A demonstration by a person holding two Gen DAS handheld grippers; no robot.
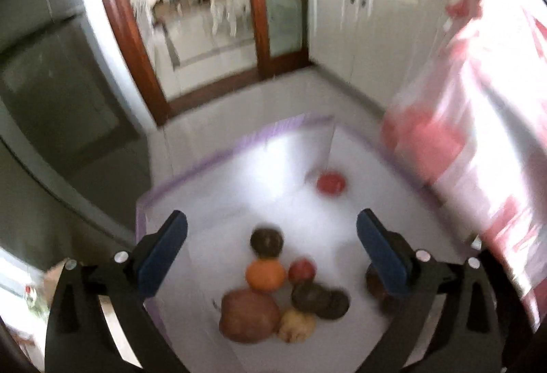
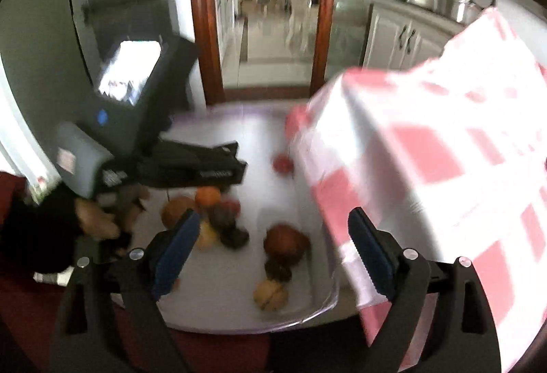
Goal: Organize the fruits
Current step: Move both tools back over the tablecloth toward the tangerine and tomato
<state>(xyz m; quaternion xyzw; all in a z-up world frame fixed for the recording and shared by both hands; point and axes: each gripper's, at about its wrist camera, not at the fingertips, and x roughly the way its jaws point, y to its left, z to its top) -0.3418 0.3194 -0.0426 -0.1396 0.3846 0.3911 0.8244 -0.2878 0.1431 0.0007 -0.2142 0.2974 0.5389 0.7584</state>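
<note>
Two grippers, both blurred by motion. Left gripper (image 1: 271, 250) jaws spread wide, nothing between the pads; right gripper (image 2: 273, 248) likewise wide and empty. Left wrist view, near to far: fruit cluster sits on the white table (image 1: 239, 175) just past the fingertips. At 6 o'clock, a big reddish-brown fruit (image 1: 249, 315) touches a small yellow fruit (image 1: 296, 324). Two dark fruits (image 1: 319, 299) lie at 5 o'clock, touching each other. Above them an orange (image 1: 265, 274) sits beside a small red fruit (image 1: 301, 270), then another dark fruit (image 1: 266, 241). Lone red fruit (image 1: 330, 183) sits well apart at 1 o'clock, near the table's far corner. Red-and-white checked cloth (image 1: 478, 99) fills the 3 o'clock side. Right wrist view: the left gripper's body (image 2: 136, 120) at 10 o'clock over the table, a person's hand (image 2: 97, 219) at 9 o'clock on it. Far back, a wooden door frame (image 1: 126, 31) and white cabinets (image 1: 369, 21).
</note>
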